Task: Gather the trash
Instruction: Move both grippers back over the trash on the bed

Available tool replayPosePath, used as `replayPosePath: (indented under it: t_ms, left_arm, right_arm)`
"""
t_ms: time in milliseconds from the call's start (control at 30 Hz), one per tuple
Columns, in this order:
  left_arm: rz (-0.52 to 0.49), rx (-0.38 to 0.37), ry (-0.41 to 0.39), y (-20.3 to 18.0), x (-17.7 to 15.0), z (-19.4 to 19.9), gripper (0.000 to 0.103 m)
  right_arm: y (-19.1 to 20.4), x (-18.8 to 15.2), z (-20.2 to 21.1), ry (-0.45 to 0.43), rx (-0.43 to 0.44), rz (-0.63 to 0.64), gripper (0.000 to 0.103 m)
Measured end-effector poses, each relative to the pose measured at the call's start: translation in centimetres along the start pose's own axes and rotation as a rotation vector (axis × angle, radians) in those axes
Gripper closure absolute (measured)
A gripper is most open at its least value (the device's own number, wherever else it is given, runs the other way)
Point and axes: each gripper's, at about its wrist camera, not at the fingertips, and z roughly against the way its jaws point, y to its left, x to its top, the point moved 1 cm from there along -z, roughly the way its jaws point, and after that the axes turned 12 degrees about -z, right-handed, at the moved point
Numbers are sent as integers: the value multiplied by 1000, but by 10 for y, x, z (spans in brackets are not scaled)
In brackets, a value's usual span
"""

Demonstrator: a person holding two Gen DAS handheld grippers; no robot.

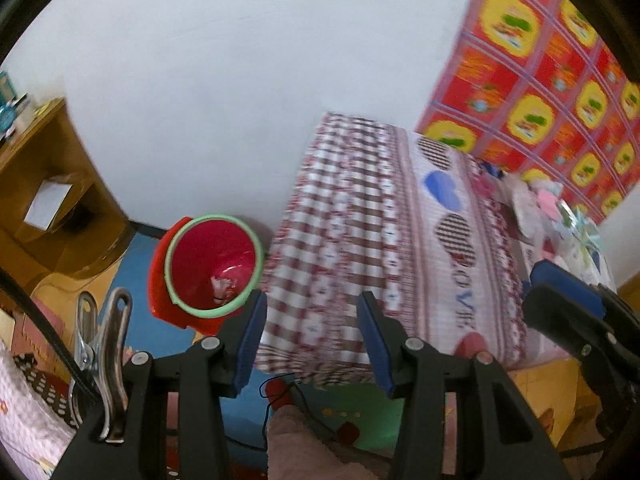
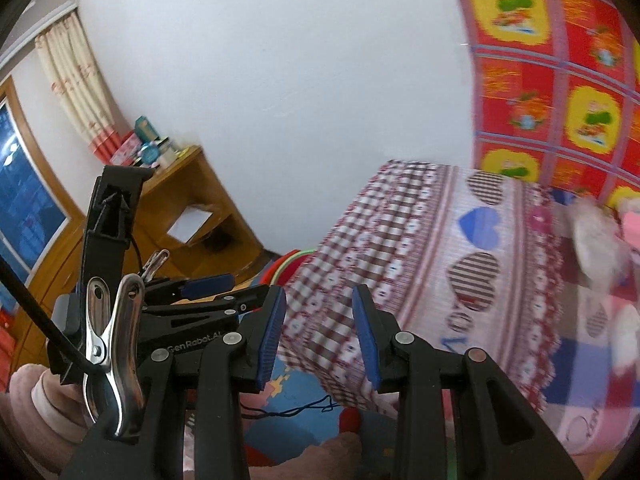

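Both grippers hang empty, jaws apart: the left gripper [image 1: 312, 340] and right gripper [image 2: 320, 336] face the cloth-covered table [image 1: 360, 240]. Beside that table the red bin [image 1: 208, 264] holds crumpled trash [image 1: 222, 284]; more litter [image 1: 560, 208], probably awaiting collection, lies on the table's far end

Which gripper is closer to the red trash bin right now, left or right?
Left. The left gripper hangs just beside the red bin, jaws empty. The right gripper sits farther off, over the bed.

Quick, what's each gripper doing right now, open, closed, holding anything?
Left gripper: open, nothing between its pads.
Right gripper: open, nothing held.
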Motion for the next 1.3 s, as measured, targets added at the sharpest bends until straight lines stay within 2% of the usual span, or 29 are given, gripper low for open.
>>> replayPosePath:
  t_ms: [533,1000,1300]
  left_arm:
    - [-150,-100,-21,-103,37,-4,54]
    - [-327,-240,-32,-172,91,-45,54]
    - [-415,-282,-2,-213,111,-72,54]
  right_arm:
    - [-85,1,58,-73,-115,-137,67]
    - [-170,0,74,-144,-339,-294,67]
    - [-226,-6,78,-144,-445,-400,67]
